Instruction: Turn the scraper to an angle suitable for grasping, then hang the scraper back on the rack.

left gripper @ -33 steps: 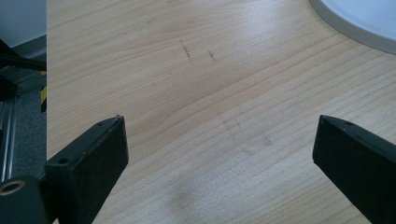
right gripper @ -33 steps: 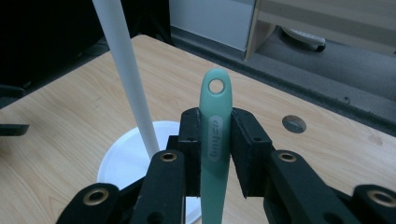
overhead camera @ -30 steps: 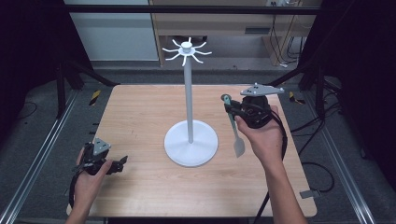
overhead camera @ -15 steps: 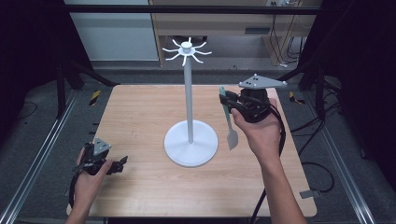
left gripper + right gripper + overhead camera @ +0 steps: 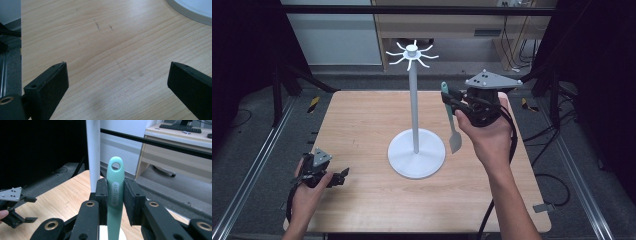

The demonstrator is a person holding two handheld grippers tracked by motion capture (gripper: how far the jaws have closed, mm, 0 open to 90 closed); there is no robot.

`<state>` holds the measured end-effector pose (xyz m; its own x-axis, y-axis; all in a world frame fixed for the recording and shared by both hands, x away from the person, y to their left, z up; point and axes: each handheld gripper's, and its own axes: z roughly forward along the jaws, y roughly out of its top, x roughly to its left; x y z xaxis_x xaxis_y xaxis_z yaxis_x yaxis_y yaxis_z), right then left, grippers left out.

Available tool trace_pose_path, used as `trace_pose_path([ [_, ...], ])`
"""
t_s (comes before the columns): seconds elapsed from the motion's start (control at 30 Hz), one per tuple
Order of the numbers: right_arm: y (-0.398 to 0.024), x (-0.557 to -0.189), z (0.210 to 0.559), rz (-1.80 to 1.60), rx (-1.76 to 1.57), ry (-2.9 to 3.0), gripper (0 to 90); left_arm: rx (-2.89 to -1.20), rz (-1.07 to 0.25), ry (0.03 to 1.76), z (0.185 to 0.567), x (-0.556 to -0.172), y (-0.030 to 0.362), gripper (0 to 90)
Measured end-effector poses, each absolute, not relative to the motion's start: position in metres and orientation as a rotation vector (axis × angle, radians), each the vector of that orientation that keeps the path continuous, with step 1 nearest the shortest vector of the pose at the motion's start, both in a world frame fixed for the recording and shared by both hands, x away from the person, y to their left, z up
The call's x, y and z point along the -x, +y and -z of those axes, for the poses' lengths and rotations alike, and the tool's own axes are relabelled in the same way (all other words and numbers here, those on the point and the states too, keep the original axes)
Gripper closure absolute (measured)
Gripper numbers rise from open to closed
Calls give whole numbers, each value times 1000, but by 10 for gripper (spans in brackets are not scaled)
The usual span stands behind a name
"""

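A white stand (image 5: pixel 414 107) with a round base (image 5: pixel 402 155) and a ring of hooks (image 5: pixel 411 54) at its top rises from the middle of the table. To its right my right gripper (image 5: pixel 451 101) is shut on a pale green spatula (image 5: pixel 452 125), which hangs upright with its blade down. In the right gripper view the handle (image 5: pixel 115 192) is pinched between the pads, its hanging hole (image 5: pixel 115 165) on top, beside the stand's pole (image 5: pixel 93 152). My left gripper (image 5: pixel 341 175) rests open at the table's front left, with bare wood between its fingertips (image 5: pixel 53 77).
The wooden table (image 5: pixel 362 120) has metal rails along both sides. A desk (image 5: pixel 175 147) with a keyboard stands behind the table. The edge of the stand's base (image 5: pixel 190 10) lies ahead of the left gripper.
My right gripper has risen with the spatula, whose blade has swung from slanted to hanging straight down. The left gripper has stayed where it was.
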<state>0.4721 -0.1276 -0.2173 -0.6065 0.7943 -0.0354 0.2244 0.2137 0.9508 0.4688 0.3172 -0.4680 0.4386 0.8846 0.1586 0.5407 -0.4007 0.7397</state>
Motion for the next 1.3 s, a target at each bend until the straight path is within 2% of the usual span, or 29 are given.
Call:
trace_pose_path([
  [0.47, -120, -459, 195, -1439, -874, 1927, 746, -2089, -731, 1193, 468, -469, 318, 31],
  [1.3, -109, -456, 180, -1471, -835, 1916, 745, -2096, -728, 1189, 469, -468, 317, 32],
])
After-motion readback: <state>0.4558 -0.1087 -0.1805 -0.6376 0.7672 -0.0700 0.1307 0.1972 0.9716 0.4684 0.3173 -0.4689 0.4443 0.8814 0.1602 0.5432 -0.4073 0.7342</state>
